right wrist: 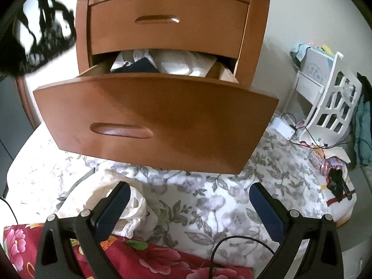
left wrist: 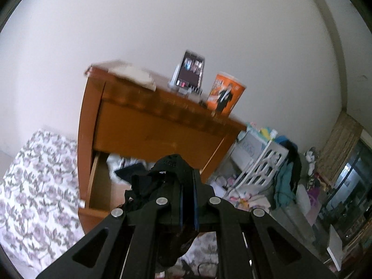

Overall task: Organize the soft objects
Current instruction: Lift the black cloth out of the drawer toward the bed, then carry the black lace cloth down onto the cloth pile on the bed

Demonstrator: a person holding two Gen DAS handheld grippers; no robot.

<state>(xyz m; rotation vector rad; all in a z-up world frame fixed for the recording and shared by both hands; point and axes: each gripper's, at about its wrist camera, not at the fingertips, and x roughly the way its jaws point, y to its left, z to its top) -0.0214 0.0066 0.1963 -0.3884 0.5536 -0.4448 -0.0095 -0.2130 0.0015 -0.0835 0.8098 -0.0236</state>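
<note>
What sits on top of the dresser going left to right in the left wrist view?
Pale folded cloth → phone on a stand → orange canister.

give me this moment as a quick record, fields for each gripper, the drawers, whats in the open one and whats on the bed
left gripper: shut on black garment
right gripper: open, empty, over the bed
upper drawer: closed
lower drawer: pulled out
lower drawer contents: white fabric, dark folded item
bed sheet: grey floral print
on bed: cream cloth, red floral fabric
nightstand top: orange can
</note>
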